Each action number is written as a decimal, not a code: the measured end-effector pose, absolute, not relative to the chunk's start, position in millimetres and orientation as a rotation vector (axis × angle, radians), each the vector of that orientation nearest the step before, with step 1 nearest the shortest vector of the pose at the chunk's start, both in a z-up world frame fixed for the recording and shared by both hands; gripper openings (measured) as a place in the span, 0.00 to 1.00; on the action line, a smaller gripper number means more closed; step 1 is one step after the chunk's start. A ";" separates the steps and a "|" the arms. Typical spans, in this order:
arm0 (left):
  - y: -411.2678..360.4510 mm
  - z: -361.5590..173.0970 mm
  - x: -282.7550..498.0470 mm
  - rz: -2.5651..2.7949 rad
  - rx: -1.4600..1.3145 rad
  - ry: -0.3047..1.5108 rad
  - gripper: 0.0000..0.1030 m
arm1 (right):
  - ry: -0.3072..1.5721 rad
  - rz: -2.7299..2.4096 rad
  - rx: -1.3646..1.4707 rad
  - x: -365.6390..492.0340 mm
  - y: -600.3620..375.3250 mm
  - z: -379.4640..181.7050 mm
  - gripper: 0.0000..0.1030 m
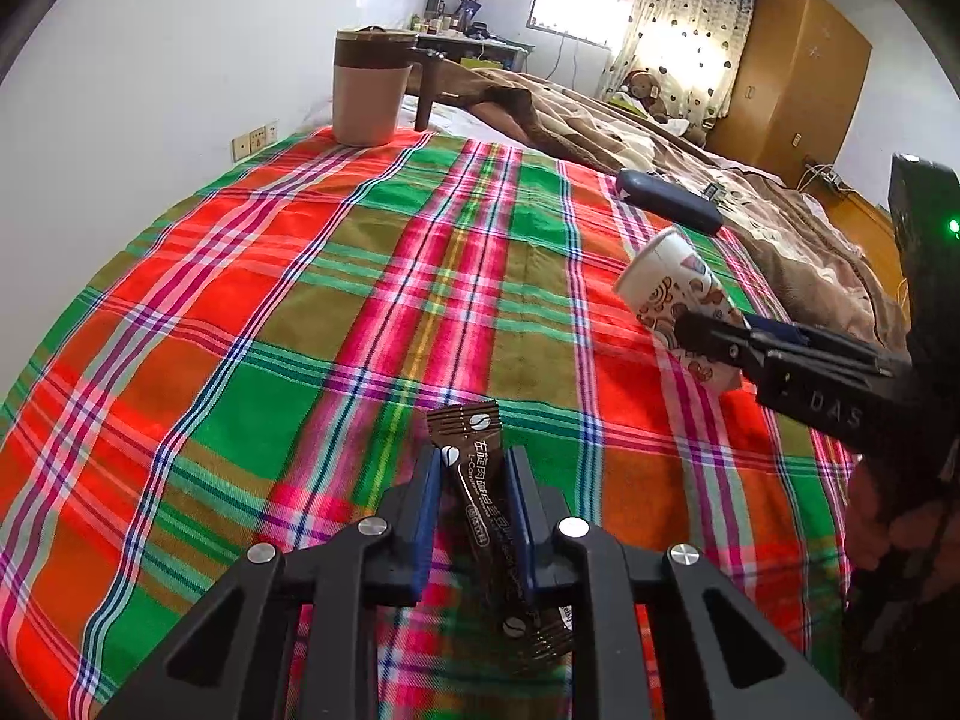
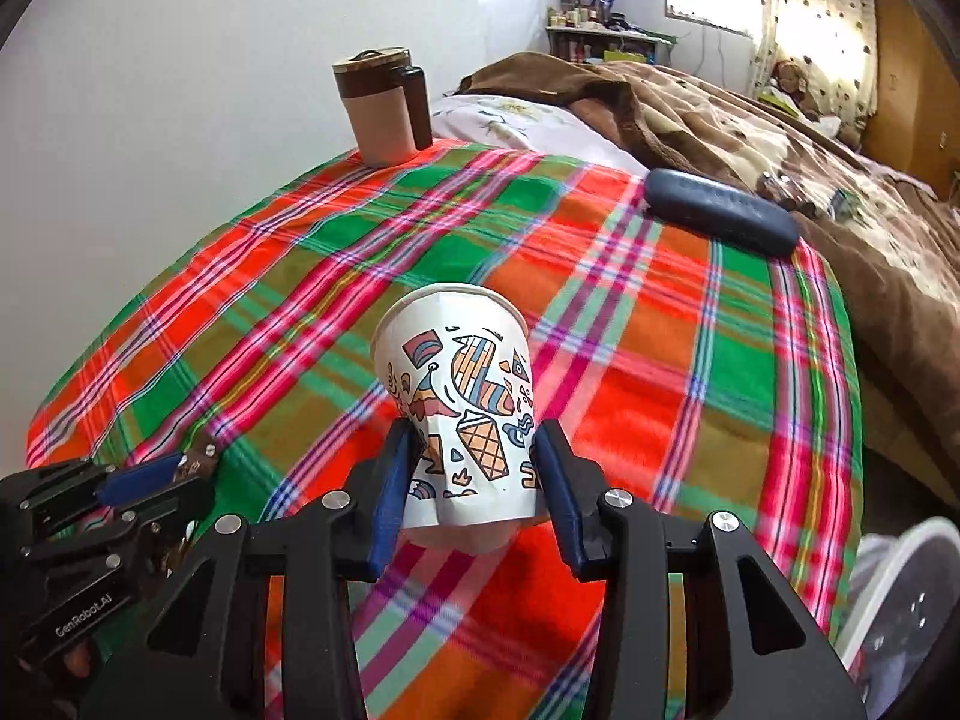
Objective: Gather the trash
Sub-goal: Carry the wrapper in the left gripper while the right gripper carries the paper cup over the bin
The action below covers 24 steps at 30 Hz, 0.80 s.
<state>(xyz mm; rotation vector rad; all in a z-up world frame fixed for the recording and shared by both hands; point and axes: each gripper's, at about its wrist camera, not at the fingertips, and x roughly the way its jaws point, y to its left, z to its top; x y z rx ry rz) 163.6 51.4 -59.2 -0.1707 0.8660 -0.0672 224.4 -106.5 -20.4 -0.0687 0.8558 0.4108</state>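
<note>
My left gripper (image 1: 474, 468) is clamping a coffee sachet (image 1: 480, 480) tight; my right gripper (image 2: 474, 456) is gripping a paper cup (image 2: 462, 396), half-wide. Only the right view is showing a bin (image 2: 900, 594) beside it.

Both cams look forward and down along their own fingers, close over the red-green plaid cloth (image 1: 300, 312). Left view faces the far window – right view sits just to its right. Shared: cloth, tan-brown lidded mug (image 2: 378, 111), dark blue oblong case (image 1: 669, 201).
</note>
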 end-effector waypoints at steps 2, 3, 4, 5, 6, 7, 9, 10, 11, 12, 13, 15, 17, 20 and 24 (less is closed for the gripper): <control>45.9 -54.3 159.3 -0.066 -0.146 0.852 0.21 | 0.855 0.411 -0.041 219.3 -111.3 -20.5 0.41; 43.8 -52.1 157.9 -0.068 -0.139 0.848 0.21 | 0.858 0.402 -0.031 216.7 -113.5 -20.7 0.41; 41.5 -50.1 156.6 -0.075 -0.138 0.846 0.21 | 0.859 0.398 -0.026 214.1 -115.1 -20.7 0.41; 39.2 -47.9 155.3 -0.082 -0.137 0.842 0.21 | 0.857 0.401 -0.012 210.8 -117.3 -20.1 0.41; 37.1 -46.0 153.9 -0.084 -0.132 0.838 0.21 | 0.858 0.407 0.003 206.9 -119.3 -19.2 0.41; 34.6 -44.0 152.4 -0.087 -0.126 0.833 0.21 | 0.857 0.403 0.007 203.9 -121.0 -18.1 0.41; 29.5 -40.5 149.4 -0.098 -0.120 0.827 0.21 | 0.839 0.388 0.015 196.5 -125.3 -14.0 0.41; 27.5 -38.5 147.6 -0.102 -0.116 0.823 0.21 | 0.835 0.387 0.023 193.5 -127.7 -12.1 0.42; 24.5 -36.3 145.8 -0.108 -0.111 0.818 0.21 | 0.829 0.382 0.034 190.0 -130.8 -9.9 0.42; 22.0 -34.5 144.1 -0.112 -0.110 0.815 0.21 | 0.816 0.376 0.046 185.6 -134.4 -6.9 0.42; 19.5 -32.1 141.7 -0.116 -0.105 0.809 0.21 | 0.808 0.371 0.050 182.4 -136.5 -5.0 0.42; 13.3 -27.4 137.5 -0.122 -0.089 0.797 0.21 | 0.796 0.351 0.055 175.3 -142.3 -2.2 0.42; 7.3 -22.7 133.6 -0.140 -0.086 0.787 0.21 | 0.793 0.337 0.075 168.9 -149.6 -0.6 0.42; -2.5 -15.8 128.3 -0.163 -0.073 0.772 0.21 | 0.780 0.310 0.104 159.1 -159.3 1.0 0.42; -17.5 -6.8 122.4 -0.198 -0.057 0.751 0.21 | 0.764 0.261 0.120 144.5 -175.3 4.1 0.42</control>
